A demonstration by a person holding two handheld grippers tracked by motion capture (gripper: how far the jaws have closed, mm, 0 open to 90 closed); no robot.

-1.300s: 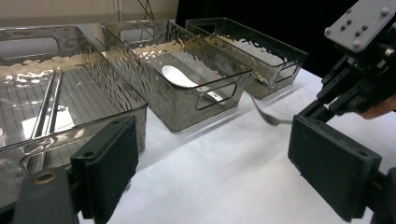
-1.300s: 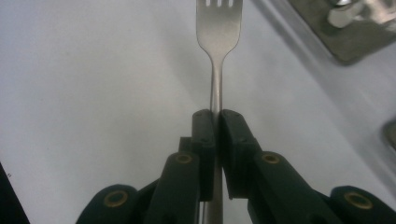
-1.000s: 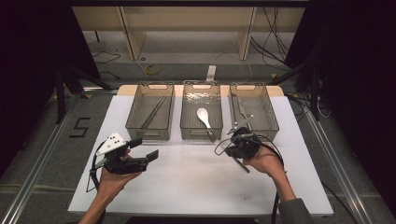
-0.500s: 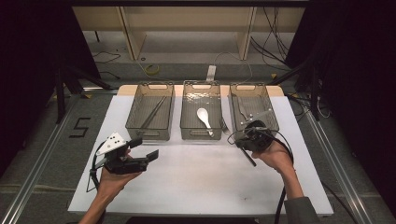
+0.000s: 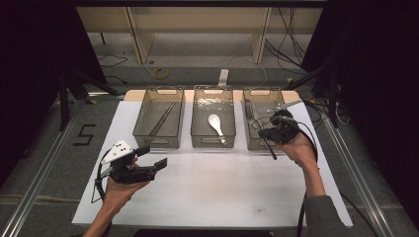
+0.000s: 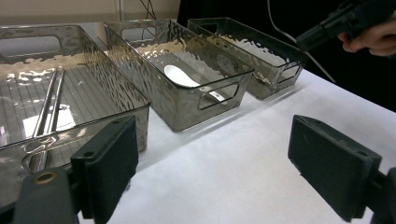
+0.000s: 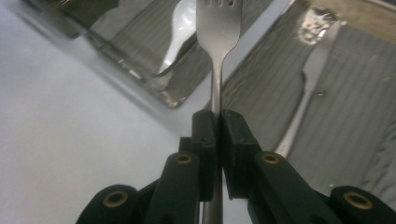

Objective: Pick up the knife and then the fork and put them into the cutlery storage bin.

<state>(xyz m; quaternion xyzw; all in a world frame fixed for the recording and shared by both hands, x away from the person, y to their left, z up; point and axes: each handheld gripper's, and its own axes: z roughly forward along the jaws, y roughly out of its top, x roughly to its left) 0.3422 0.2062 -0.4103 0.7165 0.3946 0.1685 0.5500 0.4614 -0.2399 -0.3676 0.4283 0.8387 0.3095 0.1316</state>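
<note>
Metal fork (image 7: 216,42), slim and shiny, sits clamped by its handle in the right gripper (image 7: 217,116) above the rightmost ribbed, clear plastic bin (image 5: 261,120). Left gripper (image 6: 224,163) hovers with jaws spread wide and empty over bare white table (image 5: 212,187) near the bins' front edges.

a white table (image 5: 207,192) stands on a grey floor (image 5: 44,163) marked with a black "5" (image 5: 84,134). metal rails (image 5: 29,197) flank it. behind, a pale wooden shelf (image 5: 197,29) and loose cables (image 5: 291,49); black curtains (image 5: 34,59) darken both sides.
</note>
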